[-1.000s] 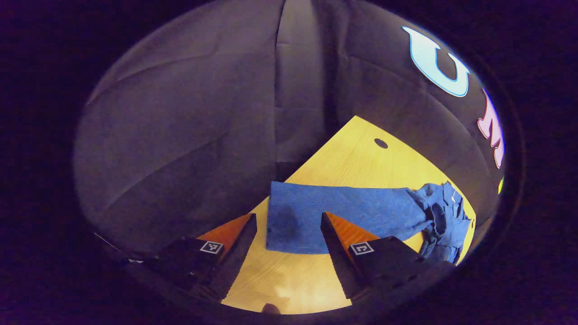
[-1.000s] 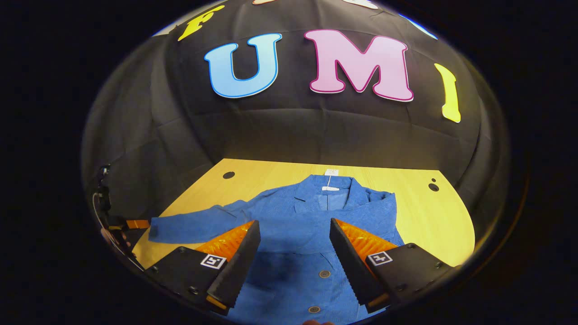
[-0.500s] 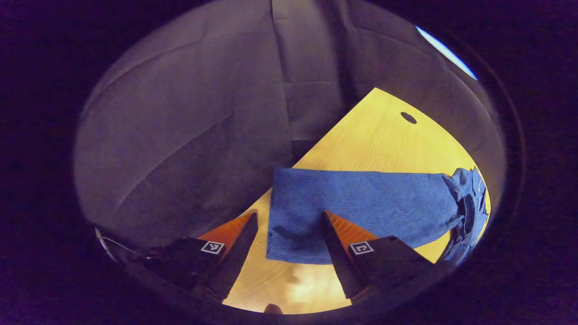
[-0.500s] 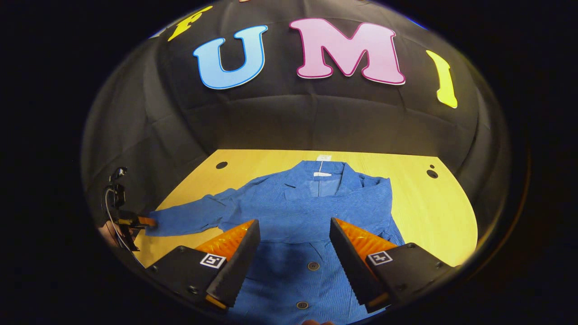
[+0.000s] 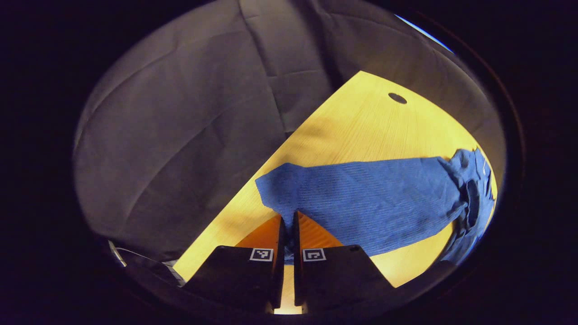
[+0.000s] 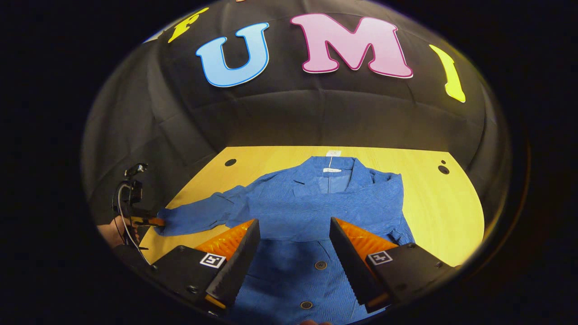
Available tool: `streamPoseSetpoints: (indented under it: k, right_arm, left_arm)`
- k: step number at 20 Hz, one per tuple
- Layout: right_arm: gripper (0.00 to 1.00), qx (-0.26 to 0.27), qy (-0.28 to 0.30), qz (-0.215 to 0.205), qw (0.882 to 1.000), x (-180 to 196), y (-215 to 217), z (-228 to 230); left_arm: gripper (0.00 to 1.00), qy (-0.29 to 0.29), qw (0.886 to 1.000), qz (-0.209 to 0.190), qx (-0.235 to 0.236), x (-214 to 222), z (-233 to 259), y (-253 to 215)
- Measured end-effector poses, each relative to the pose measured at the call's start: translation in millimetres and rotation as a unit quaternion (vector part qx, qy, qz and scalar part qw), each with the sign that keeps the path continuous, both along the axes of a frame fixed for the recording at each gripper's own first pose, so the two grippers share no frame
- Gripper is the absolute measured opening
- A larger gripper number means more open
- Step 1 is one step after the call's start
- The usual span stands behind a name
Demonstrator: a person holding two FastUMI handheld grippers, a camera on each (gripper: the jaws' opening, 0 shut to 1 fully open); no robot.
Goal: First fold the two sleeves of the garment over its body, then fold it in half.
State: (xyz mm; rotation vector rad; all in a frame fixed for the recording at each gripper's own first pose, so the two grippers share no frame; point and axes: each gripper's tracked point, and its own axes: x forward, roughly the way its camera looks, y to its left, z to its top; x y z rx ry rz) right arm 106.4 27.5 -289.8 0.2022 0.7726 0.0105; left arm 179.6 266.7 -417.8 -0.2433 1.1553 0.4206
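Gripping the cuff end of the sleeve (image 5: 361,198), my left tool (image 5: 288,225) has its fingers drawn nearly together with blue cloth pinched between them. In the left gripper view the sleeve runs away from the fingers to the right across the yellow wooden tabletop (image 5: 361,126), flat and stretched out, until it meets the bunched shoulder of the jacket (image 5: 469,189) at the far right. A small round hole (image 5: 397,98) sits in the tabletop beyond the sleeve, and the booth's dark cloth wall (image 5: 189,117) hangs behind the tabletop's edge.

In the right gripper view I see my right tool (image 6: 293,241) with its fingers spread wide, holding nothing, poised above the front of the jacket (image 6: 316,212). The jacket lies face up on the tabletop (image 6: 442,203), collar toward the wall, with a white label at the neck. Round buttons (image 6: 320,265) run down its front between my right fingers. The other sleeve appears to lie across the chest. At the left of this view the stretched-out sleeve (image 6: 198,216) reaches sideways to the left tool (image 6: 151,221), which is at the cuff, with a hand (image 6: 110,232) behind it and a cable looping around it. Two more holes mark the tabletop's far corners, one on the left (image 6: 230,162) and one on the right (image 6: 443,169).
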Motion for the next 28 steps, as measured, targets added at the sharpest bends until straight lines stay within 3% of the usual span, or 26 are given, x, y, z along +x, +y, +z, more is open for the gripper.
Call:
streamPoseSetpoints:
  k: [1, 5, 8, 12, 15, 19, 22, 25, 28]
  right_arm:
    - [0.98, 0.003, -0.002, -0.001, 1.000, 2, -2, 2]
    - [0.98, -0.002, -0.009, -0.004, 1.000, 3, -12, 7]
    - [0.98, -0.001, -0.007, -0.005, 1.000, 1, -15, 8]
    - [0.98, -0.006, -0.011, -0.007, 1.000, -2, -21, 11]
    - [0.98, -0.008, -0.017, -0.017, 1.000, -7, -35, 18]
    - [0.98, -0.022, -0.014, -0.025, 0.999, -22, -66, 22]
    - [0.98, -0.030, -0.012, -0.043, 0.999, -37, -97, 25]
    - [0.98, -0.035, -0.008, -0.073, 0.997, -55, -135, 27]
    - [0.98, -0.049, -0.006, -0.104, 0.993, -75, -172, 32]
  left_arm:
    - [0.00, -0.007, 1.000, -0.006, -0.003, 3, 1, -2]
    - [0.00, -0.036, 0.998, 0.015, -0.058, 5, 0, -7]
    - [0.00, -0.058, 0.996, 0.025, -0.056, 2, 10, -3]
    - [0.00, -0.111, 0.992, 0.002, -0.057, 10, 65, -15]
    - [0.00, -0.169, 0.982, -0.030, -0.074, 34, 117, -51]
    - [0.00, -0.237, 0.959, -0.113, -0.110, 72, 189, -150]
    - [0.00, -0.262, 0.935, -0.191, -0.145, 87, 224, -254]
    - [0.00, -0.255, 0.917, -0.267, -0.151, 106, 208, -350]
    - [0.00, -0.226, 0.900, -0.322, -0.185, 116, 177, -429]
